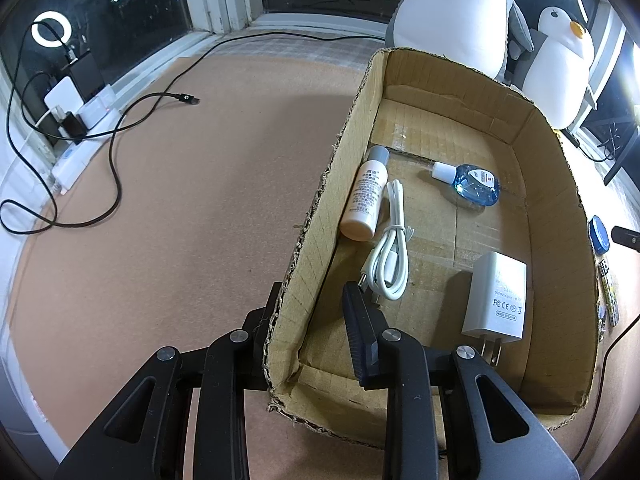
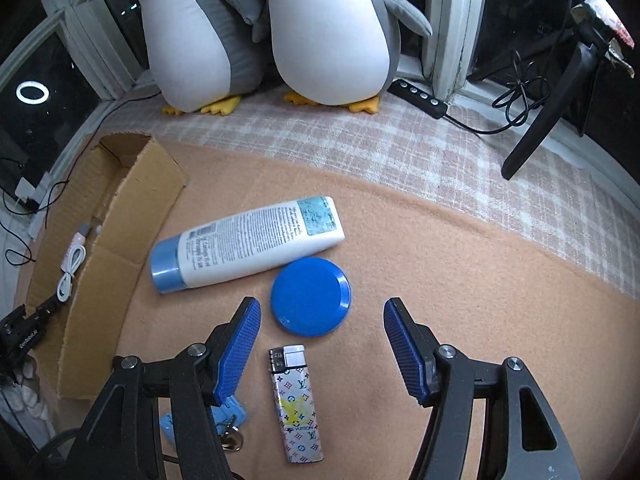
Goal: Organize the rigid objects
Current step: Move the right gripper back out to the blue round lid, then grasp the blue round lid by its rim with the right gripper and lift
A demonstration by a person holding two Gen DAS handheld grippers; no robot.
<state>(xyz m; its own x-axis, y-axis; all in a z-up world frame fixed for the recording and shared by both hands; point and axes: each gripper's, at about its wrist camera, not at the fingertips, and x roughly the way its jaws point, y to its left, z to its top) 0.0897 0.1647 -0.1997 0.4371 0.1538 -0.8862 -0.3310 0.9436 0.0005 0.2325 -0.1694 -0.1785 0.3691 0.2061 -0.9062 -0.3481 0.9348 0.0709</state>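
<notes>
A cardboard box [image 1: 556,216] lies on the tan mat; it also shows at the left of the right wrist view [image 2: 132,216]. In it lie a peach bottle [image 1: 365,196], a white coiled cable [image 1: 390,248], a small blue bottle [image 1: 474,182] and a white charger [image 1: 496,296]. My left gripper [image 1: 312,320] straddles the box's near left wall, one finger inside, one outside; the wall hides how tightly. My right gripper [image 2: 322,344] is open and empty, low over the mat. Between its fingers lie a blue round lid [image 2: 310,296] and a patterned lighter [image 2: 298,404]. A white lotion bottle [image 2: 248,244] lies beyond.
Two plush penguins [image 2: 328,36] stand on the checked sill behind. A black cable [image 1: 116,152] and power strip [image 1: 76,152] lie at the left. Keys with a blue tag [image 2: 230,424] lie under the right gripper's left finger. A black stand [image 2: 548,108] leans at the right.
</notes>
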